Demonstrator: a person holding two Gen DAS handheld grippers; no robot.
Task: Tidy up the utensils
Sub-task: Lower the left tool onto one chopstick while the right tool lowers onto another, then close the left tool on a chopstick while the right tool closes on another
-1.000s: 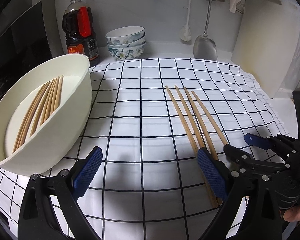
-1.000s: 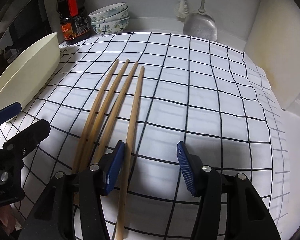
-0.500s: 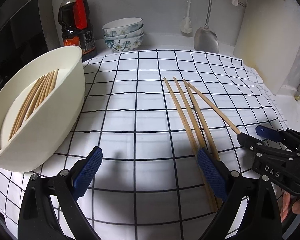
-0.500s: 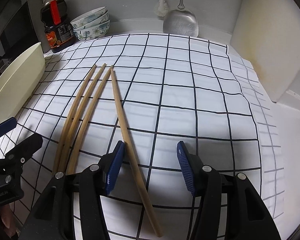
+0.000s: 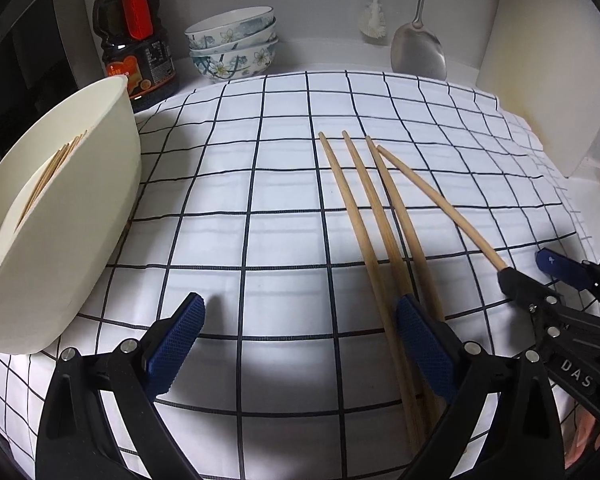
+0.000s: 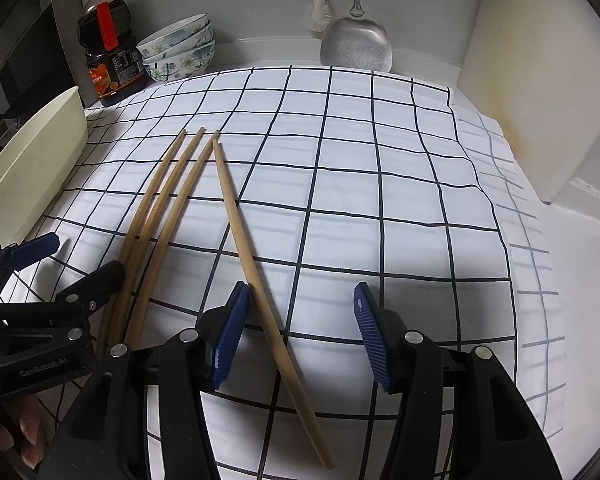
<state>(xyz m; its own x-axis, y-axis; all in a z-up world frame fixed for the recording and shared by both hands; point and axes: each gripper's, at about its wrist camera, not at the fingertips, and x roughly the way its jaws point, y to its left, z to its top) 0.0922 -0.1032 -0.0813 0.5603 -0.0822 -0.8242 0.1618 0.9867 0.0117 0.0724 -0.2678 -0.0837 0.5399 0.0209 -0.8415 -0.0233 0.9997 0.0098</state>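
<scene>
Four wooden chopsticks on cloth

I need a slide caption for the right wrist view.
Open right gripper straddles one splayed chopstick on the checked cloth.

The low ends of three chopsticks are hidden behind the left tool. The fourth chopstick goes out of sight behind the right tool. The sticks in the big bowl are mostly hidden by its wall. The words on the bottle are too small to read.
</scene>
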